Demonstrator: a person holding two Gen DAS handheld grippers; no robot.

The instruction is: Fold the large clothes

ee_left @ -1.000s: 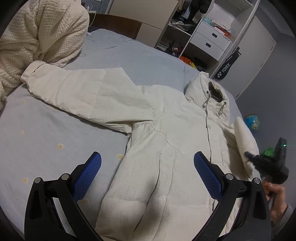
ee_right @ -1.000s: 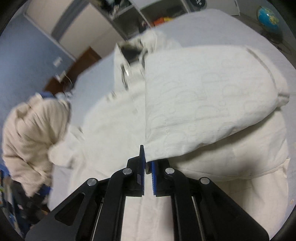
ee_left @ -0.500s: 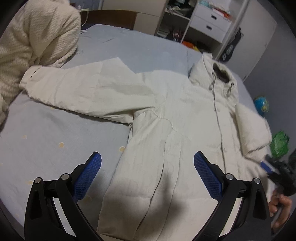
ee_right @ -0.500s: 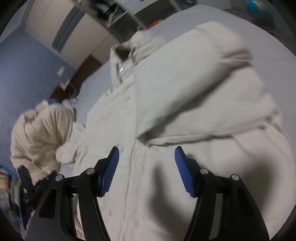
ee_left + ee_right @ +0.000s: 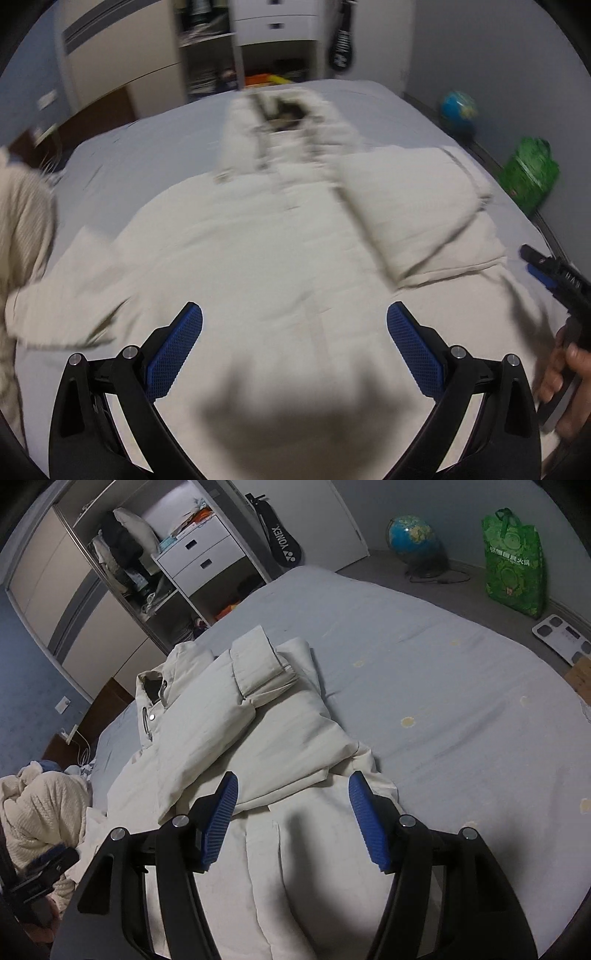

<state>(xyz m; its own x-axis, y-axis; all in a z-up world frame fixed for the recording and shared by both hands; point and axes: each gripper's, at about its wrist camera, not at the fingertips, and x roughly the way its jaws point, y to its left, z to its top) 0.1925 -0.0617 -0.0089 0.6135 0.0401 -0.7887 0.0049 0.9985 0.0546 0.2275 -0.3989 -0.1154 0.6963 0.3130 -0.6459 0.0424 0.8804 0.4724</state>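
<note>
Jacket (image 5: 229, 746) lies flat on the bed (image 5: 443, 686), one sleeve (image 5: 207, 720) folded across.
Left gripper (image 5: 294, 343) and right gripper (image 5: 291, 812) both hover spread wide, gripping nothing.

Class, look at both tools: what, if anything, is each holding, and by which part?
Nothing. The left tool and right tool hang open above the cream padded jacket.

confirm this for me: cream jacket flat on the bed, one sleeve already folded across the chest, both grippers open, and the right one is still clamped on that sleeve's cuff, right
Not quite. The right gripper grips nothing: the right wrist view shows its jaws spread wide above the jacket, well short of the cuff. The rest holds: the folded sleeve lies across the chest on the bed, and the left gripper is open too.
</note>
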